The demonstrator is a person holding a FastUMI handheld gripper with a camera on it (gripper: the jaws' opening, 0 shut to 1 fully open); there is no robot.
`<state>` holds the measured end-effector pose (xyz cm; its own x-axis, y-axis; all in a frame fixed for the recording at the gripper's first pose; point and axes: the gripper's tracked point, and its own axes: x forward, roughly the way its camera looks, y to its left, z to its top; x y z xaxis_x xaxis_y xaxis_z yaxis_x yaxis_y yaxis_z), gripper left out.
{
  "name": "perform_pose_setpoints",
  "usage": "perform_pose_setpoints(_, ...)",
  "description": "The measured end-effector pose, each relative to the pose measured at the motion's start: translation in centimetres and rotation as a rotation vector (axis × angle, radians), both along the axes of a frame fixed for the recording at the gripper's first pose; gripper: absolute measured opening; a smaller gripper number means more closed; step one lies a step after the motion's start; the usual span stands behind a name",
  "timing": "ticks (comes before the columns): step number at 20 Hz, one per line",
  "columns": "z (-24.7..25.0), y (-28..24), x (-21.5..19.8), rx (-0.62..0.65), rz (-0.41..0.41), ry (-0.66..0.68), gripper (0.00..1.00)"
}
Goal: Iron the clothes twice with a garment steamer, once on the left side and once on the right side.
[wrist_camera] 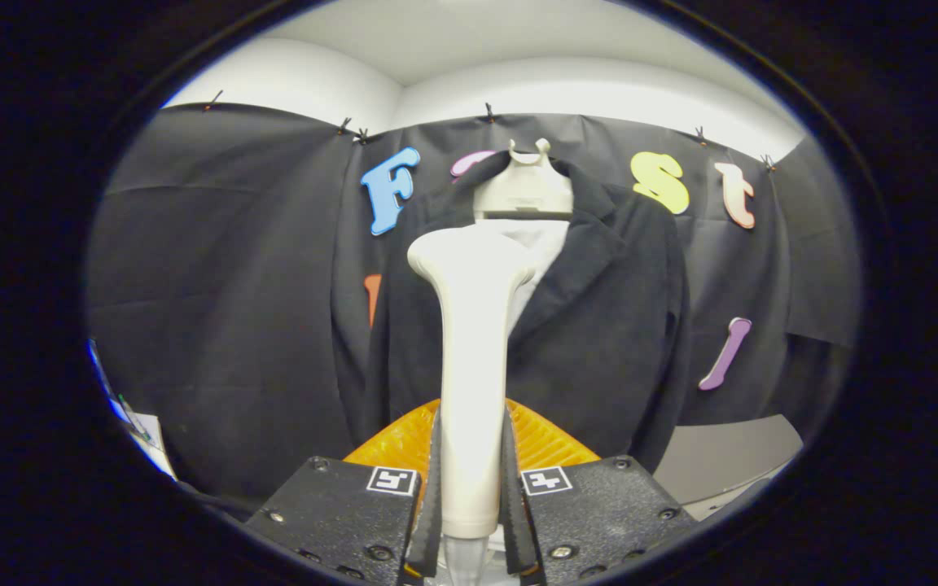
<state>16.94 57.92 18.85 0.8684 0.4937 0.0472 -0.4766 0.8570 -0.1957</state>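
Steamer held upright in front of the jacket.
Garment steamer [471,342] handle is clamped between both fingers of the hand-held gripper [471,496], head up by the lapel. Dark jacket [607,325] hangs on a white hanger [524,185]; open wall cloth either side of its edges.

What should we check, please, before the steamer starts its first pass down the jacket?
1. Grip: gripper fingers closed on both sides of the steamer handle: ok.
2. Steamer upright, head at chest height: ok.
3. Jacket hanging on its hanger, front facing the fingers: ok.
4. Head touching the fabric: cannot tell.
5. Steam coming out: cannot tell.
6. Orange ridged thing just beyond the fingers, clear of the path: cannot tell.
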Motion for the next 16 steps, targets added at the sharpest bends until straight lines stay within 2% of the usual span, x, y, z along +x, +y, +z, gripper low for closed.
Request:
perform_pose_setpoints(8,3.4,5.5,1.8,-0.029,0.003,-0.07,0.33)
perform_pose_setpoints(16,1.8,7.4,3.9,-0.083,-0.013,-0.041,0.34)
